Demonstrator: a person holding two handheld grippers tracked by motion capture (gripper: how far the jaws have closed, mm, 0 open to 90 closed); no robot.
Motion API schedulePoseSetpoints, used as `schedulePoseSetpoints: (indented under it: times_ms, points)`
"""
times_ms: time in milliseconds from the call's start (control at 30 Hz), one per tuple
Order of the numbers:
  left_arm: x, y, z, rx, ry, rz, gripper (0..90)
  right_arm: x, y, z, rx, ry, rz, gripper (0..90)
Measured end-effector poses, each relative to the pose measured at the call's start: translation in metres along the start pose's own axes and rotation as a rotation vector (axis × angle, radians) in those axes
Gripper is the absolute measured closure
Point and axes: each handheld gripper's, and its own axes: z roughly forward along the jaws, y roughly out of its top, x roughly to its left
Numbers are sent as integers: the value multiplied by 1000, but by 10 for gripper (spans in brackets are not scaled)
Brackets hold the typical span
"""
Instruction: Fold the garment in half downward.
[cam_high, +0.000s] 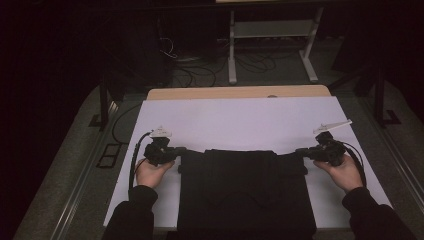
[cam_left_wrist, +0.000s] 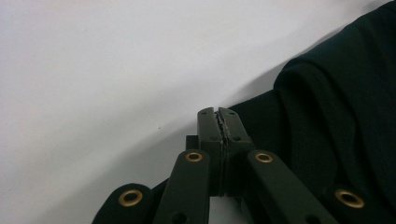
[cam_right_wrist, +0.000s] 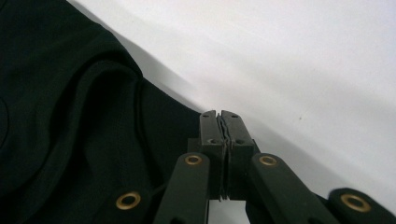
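At frame left, left gripper (cam_high: 172, 152) has jaws pinched together at the black garment (cam_high: 245, 192) left edge; cloth lies lower centre on white counter (cam_high: 240, 120), long axis sideways; frame right, right gripper (cam_high: 304, 151) likewise pinched at opposite edge, equally near.

No words, numbers, labels or signs can be read here. The black cloth (cam_high: 245, 185) has no print or tag that shows. The white sheet (cam_high: 240, 120) under it is blank. The left gripper (cam_high: 181, 150) and the right gripper (cam_high: 299, 150) carry no writing, just small round brass rings.
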Motion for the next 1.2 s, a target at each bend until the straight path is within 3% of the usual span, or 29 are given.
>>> schedulePoseSetpoints:
  times_ms: [167, 300, 867, 1100, 1200]
  points:
    - [2, 3, -3, -17, 14, -11, 882, -1, 5, 0, -6, -5, -3, 872]
    - [3, 8, -6, -18, 21, 6, 883, -3, 11, 3, 3, -12, -11, 872]
    - [15, 24, -4, 0, 52, 12, 882, -13, 35, 11, 5, -25, -18, 872]
    - [20, 38, -5, -8, 49, 10, 882, -21, 44, 8, -11, -4, 10, 871]
    - [20, 44, -4, 3, 67, 18, 882, -25, 47, 7, -18, -5, 21, 872]
